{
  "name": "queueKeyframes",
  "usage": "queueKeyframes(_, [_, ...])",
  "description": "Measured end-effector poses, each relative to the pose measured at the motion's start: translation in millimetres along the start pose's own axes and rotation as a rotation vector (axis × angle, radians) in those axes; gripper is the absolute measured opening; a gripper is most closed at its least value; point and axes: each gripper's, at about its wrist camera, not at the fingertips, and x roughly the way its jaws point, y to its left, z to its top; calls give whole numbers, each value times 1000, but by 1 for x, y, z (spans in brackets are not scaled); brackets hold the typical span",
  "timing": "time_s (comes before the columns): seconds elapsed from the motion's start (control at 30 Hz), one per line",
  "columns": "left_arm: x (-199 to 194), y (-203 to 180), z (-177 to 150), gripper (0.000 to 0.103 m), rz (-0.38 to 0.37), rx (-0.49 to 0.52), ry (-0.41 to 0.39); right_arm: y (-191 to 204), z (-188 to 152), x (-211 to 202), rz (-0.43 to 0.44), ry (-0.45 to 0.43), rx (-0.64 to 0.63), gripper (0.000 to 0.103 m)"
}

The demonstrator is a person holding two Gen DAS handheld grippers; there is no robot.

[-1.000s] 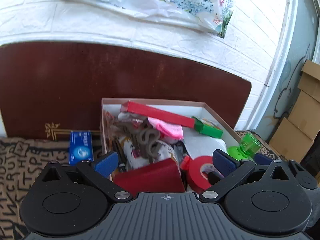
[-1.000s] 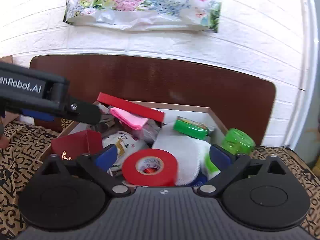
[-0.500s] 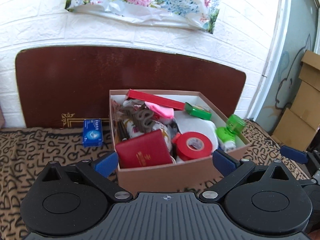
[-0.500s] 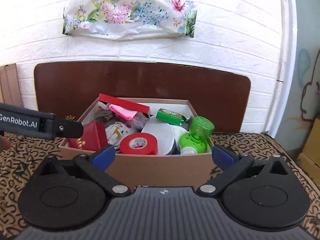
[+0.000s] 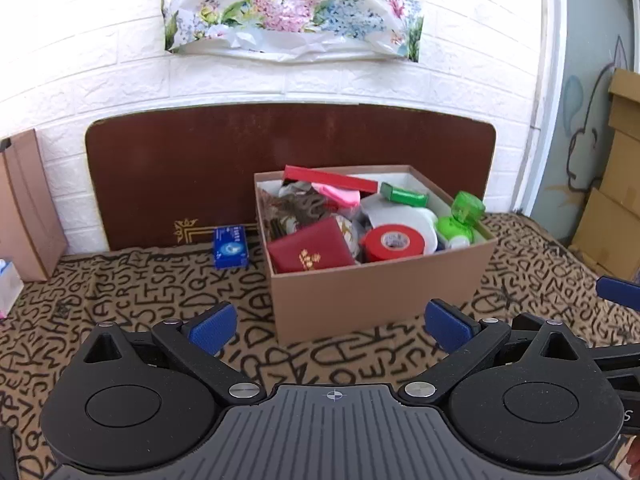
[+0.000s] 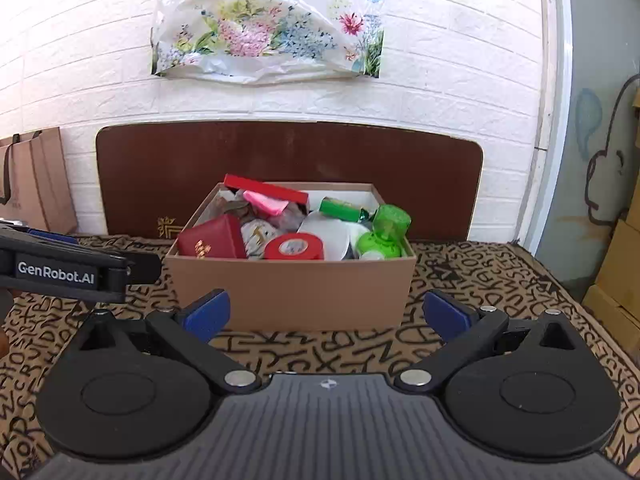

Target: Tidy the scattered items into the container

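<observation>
Brown cardboard box (image 5: 376, 280) sits on letter-patterned surface (image 5: 140, 292), far from both tools, packed full: red tape roll (image 5: 393, 242), dark red case (image 5: 310, 246), green bottle (image 5: 460, 220). Small blue box (image 5: 230, 247) lies on surface just left of box. Left tool (image 5: 332, 322) spread, holding nothing. Right tool (image 6: 326, 314) spread, holding nothing.

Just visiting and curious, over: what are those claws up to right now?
Left claw and right claw open, empty. Cardboard box packed full. Blue packet sits outside, left of box. Nothing in the way.
</observation>
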Motion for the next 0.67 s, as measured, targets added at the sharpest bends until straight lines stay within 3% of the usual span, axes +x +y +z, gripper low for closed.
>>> queueKeyframes(0.2, [-16,-5,-12,103,41,38,-16,9,-9,-12,6,10,8,102])
queueKeyframes(0.67, [-26,-2,-21,103,20,38,-33,19,-14,-17,3,32,4,102])
